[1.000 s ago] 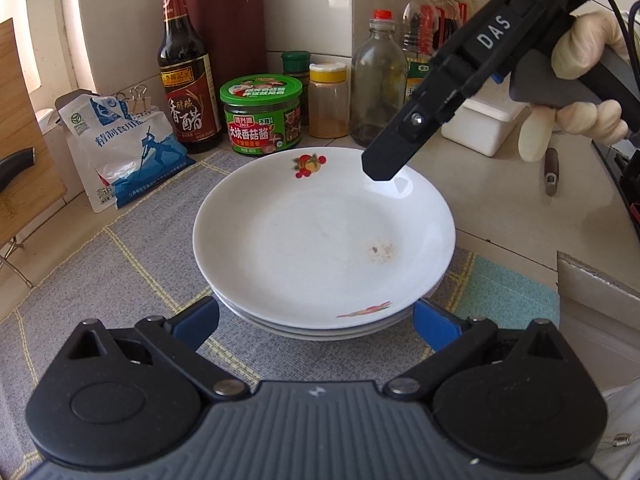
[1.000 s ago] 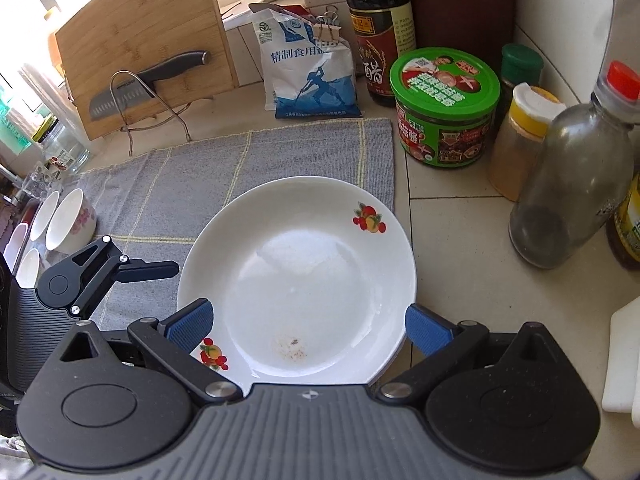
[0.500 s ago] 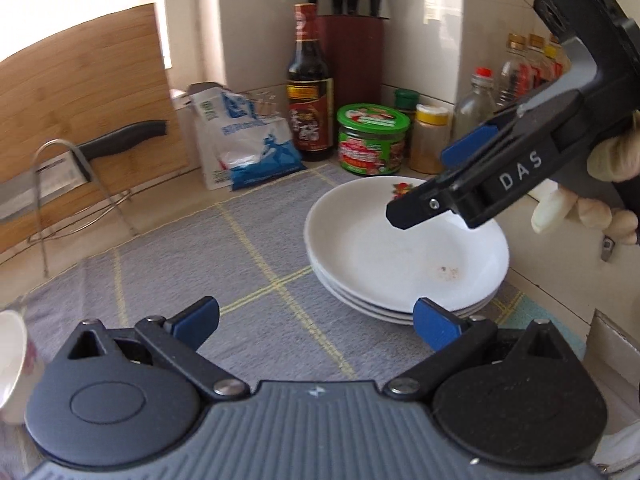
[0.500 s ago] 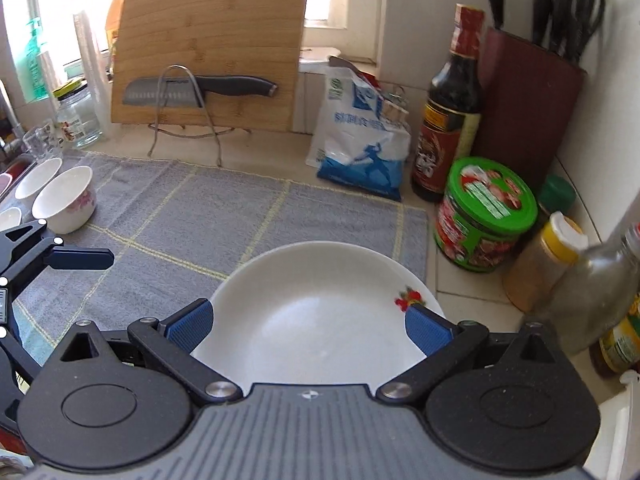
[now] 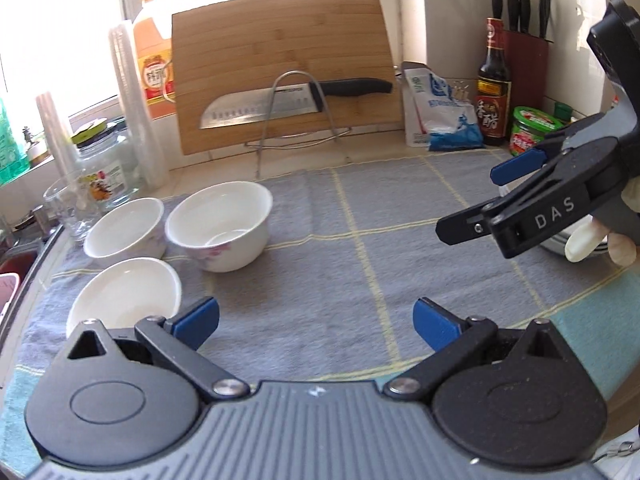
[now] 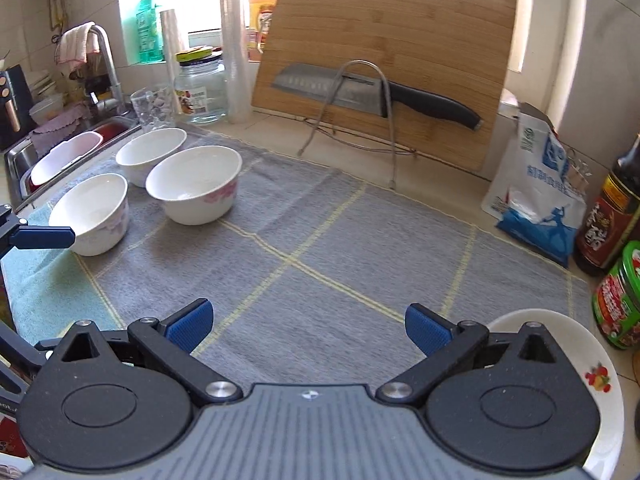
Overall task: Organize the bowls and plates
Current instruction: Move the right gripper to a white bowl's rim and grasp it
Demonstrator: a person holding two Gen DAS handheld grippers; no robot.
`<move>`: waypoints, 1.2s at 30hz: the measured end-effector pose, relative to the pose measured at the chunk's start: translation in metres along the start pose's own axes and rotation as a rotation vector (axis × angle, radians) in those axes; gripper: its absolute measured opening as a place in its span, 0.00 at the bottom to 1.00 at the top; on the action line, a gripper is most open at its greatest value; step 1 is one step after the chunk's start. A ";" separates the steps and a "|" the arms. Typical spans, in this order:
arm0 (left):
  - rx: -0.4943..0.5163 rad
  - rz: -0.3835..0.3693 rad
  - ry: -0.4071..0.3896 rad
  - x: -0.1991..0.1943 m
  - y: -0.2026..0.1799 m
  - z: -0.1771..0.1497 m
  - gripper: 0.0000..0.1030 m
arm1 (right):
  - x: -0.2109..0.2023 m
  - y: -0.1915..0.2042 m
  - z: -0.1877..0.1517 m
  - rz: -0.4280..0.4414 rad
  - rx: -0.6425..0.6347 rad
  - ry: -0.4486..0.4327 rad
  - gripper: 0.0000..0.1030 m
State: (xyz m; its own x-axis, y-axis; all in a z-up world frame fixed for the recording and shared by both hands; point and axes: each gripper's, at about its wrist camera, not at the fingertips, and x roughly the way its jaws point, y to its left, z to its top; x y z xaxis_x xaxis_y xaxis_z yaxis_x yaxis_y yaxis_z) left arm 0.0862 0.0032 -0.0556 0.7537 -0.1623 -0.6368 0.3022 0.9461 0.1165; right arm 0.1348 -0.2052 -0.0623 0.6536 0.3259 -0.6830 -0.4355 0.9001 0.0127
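Both claws [image 5: 316,322] apparently off the plates [image 6: 600,380]

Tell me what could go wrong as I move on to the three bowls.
1. The three white bowls sit close together on the grey mat; reaching for one could knock a neighbour.
2. They lie near the mat's sink-side edge, so a shove might slide one toward the sink.
3. Both the left gripper and right gripper are open and head to the same spot, so they might collide.

Low wrist views, shared bowls [image 5: 218,232]
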 end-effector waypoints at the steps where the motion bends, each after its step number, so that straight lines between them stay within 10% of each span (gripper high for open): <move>1: -0.001 0.005 0.007 -0.002 0.010 -0.002 0.99 | 0.004 0.012 0.004 0.000 -0.008 0.004 1.00; 14: 0.057 0.032 0.030 0.001 0.125 -0.053 0.99 | 0.039 0.127 0.039 0.072 -0.052 -0.022 1.00; 26: 0.071 -0.060 -0.021 0.025 0.155 -0.055 0.99 | 0.078 0.171 0.066 0.199 -0.072 0.013 1.00; 36: 0.107 -0.106 -0.039 0.031 0.151 -0.051 0.85 | 0.098 0.176 0.074 0.230 -0.073 0.047 0.75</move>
State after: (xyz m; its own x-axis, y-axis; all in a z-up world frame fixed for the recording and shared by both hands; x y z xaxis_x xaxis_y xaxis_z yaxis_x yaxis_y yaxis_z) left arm 0.1251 0.1559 -0.0966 0.7357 -0.2721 -0.6203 0.4399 0.8883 0.1320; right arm 0.1676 0.0068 -0.0727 0.5034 0.5050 -0.7012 -0.6142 0.7798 0.1207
